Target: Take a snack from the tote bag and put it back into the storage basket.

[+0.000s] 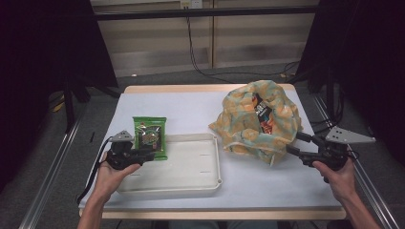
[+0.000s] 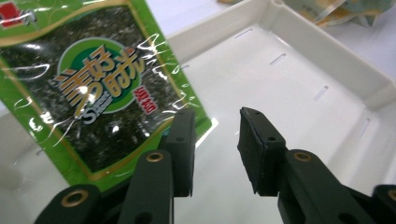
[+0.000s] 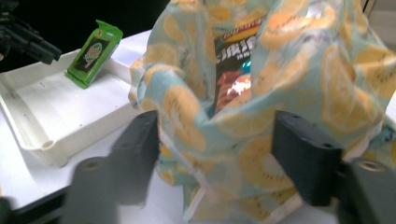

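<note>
I had the white surface [image 1: 191,102] across the middle of the high view, with its far wooden edge toward the top of the frame. On its right half sat the cloth bag [image 1: 258,121], a crumpled thing printed with orange slices on pale blue, its mouth gaping upward. Inside that mouth I could see a dark snack packet [image 1: 264,114] standing on end; in the right gripper view it sat at upper centre, framed by folds of cloth.

Left of the bag, at lower centre of the high view, lay the white tray [image 1: 191,167], shallow and bare over most of its floor. The green seaweed packet [image 1: 150,137] leaned against the tray's left wall, its lower end inside the tray and its top over the rim onto the surface. In the left gripper view it took up the upper left, tilted, with its corner just beside my gripper's left jaw.

My left gripper [image 2: 215,142] was at lower left in the high view, over the tray's left edge. Its jaws stood apart with nothing between them, clear of the packet, so it had released.

My right gripper [image 3: 217,154] was at lower right in the high view, jaws set either side of the bag's near fold. I could not tell whether the pads pressed the cloth.
</note>
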